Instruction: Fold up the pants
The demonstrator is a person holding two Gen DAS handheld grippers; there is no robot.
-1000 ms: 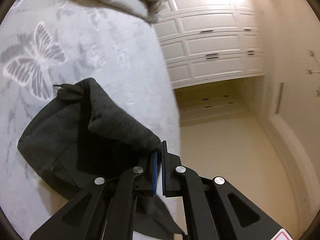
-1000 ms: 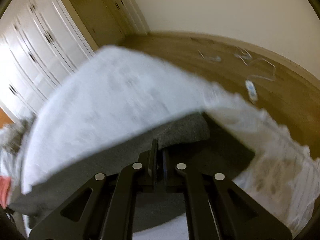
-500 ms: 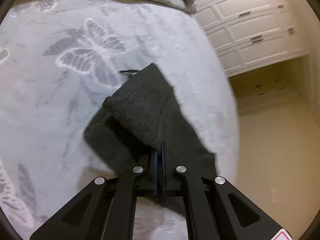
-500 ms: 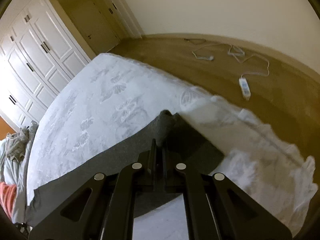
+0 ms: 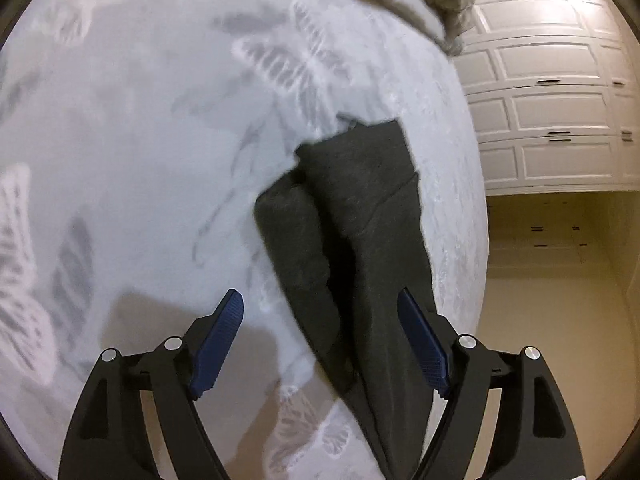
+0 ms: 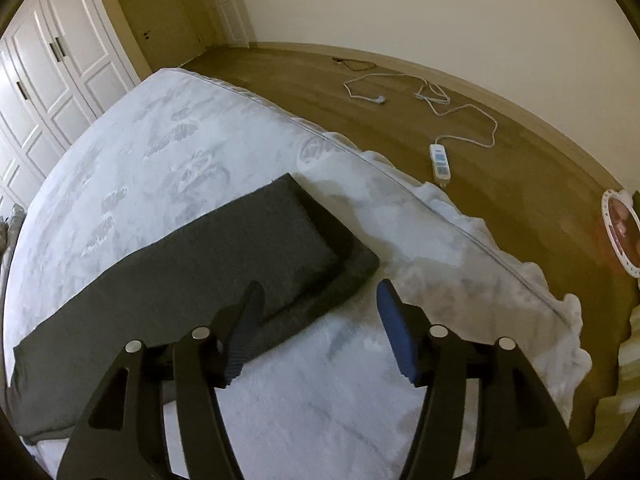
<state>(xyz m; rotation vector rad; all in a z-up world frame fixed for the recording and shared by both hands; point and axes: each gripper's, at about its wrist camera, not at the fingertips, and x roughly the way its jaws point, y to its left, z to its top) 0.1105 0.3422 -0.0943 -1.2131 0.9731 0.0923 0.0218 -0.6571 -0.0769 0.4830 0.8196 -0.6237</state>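
Note:
Dark grey pants (image 5: 360,216) lie flat on a white bed with butterfly prints, folded lengthwise, one leg over the other. In the left wrist view my left gripper (image 5: 320,300) is open above the waist end, touching nothing. In the right wrist view the pants (image 6: 192,280) stretch from lower left to the leg ends near the middle. My right gripper (image 6: 320,292) is open just above the leg ends and holds nothing.
The bed (image 6: 160,148) edge runs close to the pants on the right in the left wrist view. Grey bedding (image 5: 432,4) is bunched at the bed's far end. White wardrobe doors (image 5: 552,112) stand beyond. A white cable with a controller (image 6: 440,160) lies on the wood floor.
Both grippers were shut on the pants and carried them across the bed. Now both have opened and let go, and the pants lie flat.

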